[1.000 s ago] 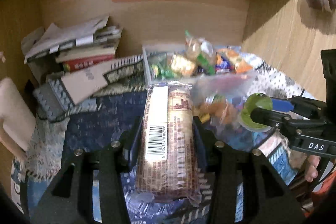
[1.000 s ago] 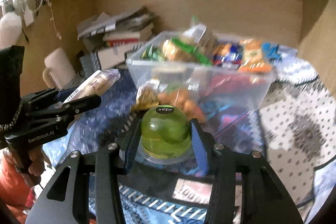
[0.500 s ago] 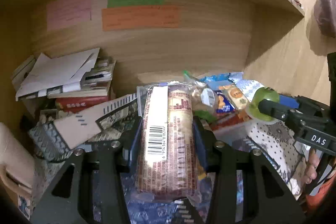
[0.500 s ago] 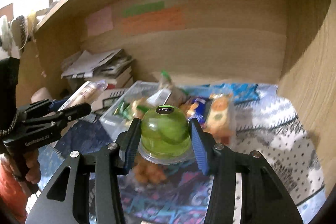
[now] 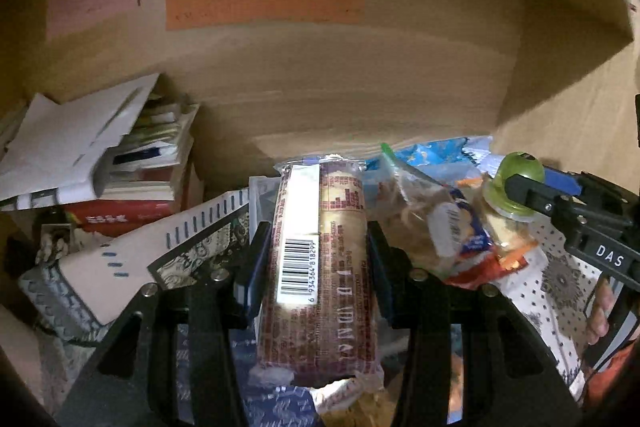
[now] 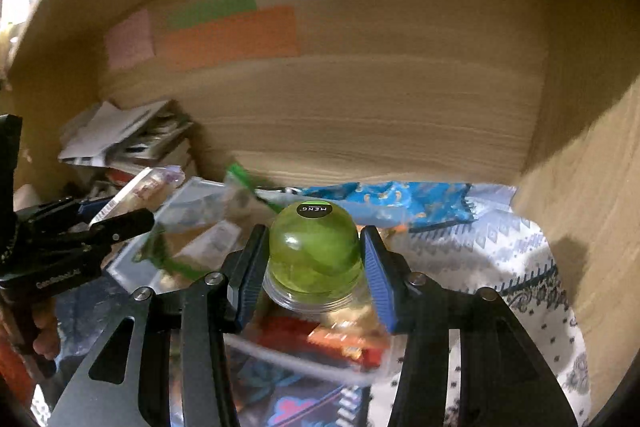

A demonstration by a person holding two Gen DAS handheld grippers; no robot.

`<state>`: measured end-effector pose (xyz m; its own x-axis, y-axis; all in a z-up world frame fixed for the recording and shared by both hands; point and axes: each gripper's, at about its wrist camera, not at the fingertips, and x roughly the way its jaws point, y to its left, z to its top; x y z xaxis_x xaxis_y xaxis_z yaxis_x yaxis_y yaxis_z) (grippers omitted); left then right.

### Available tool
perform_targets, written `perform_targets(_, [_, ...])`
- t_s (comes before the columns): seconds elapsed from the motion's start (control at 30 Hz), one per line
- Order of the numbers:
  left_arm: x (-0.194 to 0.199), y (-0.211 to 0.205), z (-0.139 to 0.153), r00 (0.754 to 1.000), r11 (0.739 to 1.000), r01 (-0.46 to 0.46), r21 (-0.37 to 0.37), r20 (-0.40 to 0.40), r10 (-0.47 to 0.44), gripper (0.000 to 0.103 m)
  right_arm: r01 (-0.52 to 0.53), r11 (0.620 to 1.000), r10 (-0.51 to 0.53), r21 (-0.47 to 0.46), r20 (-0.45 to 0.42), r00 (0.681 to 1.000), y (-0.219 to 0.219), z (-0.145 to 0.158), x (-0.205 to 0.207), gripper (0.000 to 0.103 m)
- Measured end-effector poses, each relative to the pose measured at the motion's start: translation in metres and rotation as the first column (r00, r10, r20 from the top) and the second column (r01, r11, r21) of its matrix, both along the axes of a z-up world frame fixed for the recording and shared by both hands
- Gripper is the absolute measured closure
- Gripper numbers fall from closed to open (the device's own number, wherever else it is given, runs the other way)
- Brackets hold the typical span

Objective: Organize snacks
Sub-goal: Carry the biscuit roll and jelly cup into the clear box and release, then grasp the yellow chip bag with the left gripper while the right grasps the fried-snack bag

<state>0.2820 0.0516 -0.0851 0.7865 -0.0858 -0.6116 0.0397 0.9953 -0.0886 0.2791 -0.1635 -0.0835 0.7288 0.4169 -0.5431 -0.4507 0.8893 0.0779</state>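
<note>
My left gripper (image 5: 316,259) is shut on a long brown biscuit pack (image 5: 320,267) with a white barcode strip, held above the clear plastic snack bin (image 5: 260,191). My right gripper (image 6: 314,259) is shut on a green dome-shaped jelly cup (image 6: 314,251) with a black round label, held over the same bin (image 6: 192,195). The jelly cup (image 5: 518,179) and right gripper also show at the right of the left wrist view. The left gripper (image 6: 120,223) with its pack shows at the left of the right wrist view. The bin holds several wrapped snacks (image 5: 440,227).
A stack of books and papers (image 5: 100,163) lies at the back left. The wooden back wall (image 5: 340,79) carries pink, green and orange notes. A wooden side wall (image 6: 592,167) stands close on the right. A blue snack bag (image 6: 400,203) lies behind the bin on patterned cloth (image 6: 520,267).
Both grippers have moved forward and up with their snacks, closer to the back wall and over the bin. Neither grip has changed.
</note>
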Motion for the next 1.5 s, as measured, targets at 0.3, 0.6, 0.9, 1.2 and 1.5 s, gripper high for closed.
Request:
perform_targets(0.3, [0.023,-0.001,-0.013,0.999,0.999,0.031,-0.023,-0.042,-0.032,0.057,0.009,1.0,-0.008,0.003,-0.078,0.997,-0.001,-0.008,0.024,0.059])
perform_targets(0.6, [-0.007,-0.002,0.001,0.999,0.999,0.043,0.003,0.008,-0.043,0.056,-0.046,0.999,0.046,0.007,-0.03,0.998,0.006,0.003,-0.005,0.059])
perform_targets(0.9, [-0.06,0.015,-0.002,1.0,1.0,0.031,0.003,-0.003,-0.031,0.047,-0.149,0.989,0.151,0.022,-0.096,0.984,0.022,-0.018,-0.051,0.053])
perform_targets(1.2, [-0.091,0.021,-0.037,0.996,0.999,0.031,0.009,-0.088,-0.03,0.044,-0.226,0.974,0.223,0.012,-0.224,0.949,0.047,-0.056,-0.066,0.048])
perform_targets(1.5, [-0.094,0.017,-0.06,0.987,0.998,0.045,-0.044,-0.155,-0.051,0.038,-0.237,0.971,0.219,-0.015,-0.329,0.918,0.056,-0.085,-0.053,0.047])
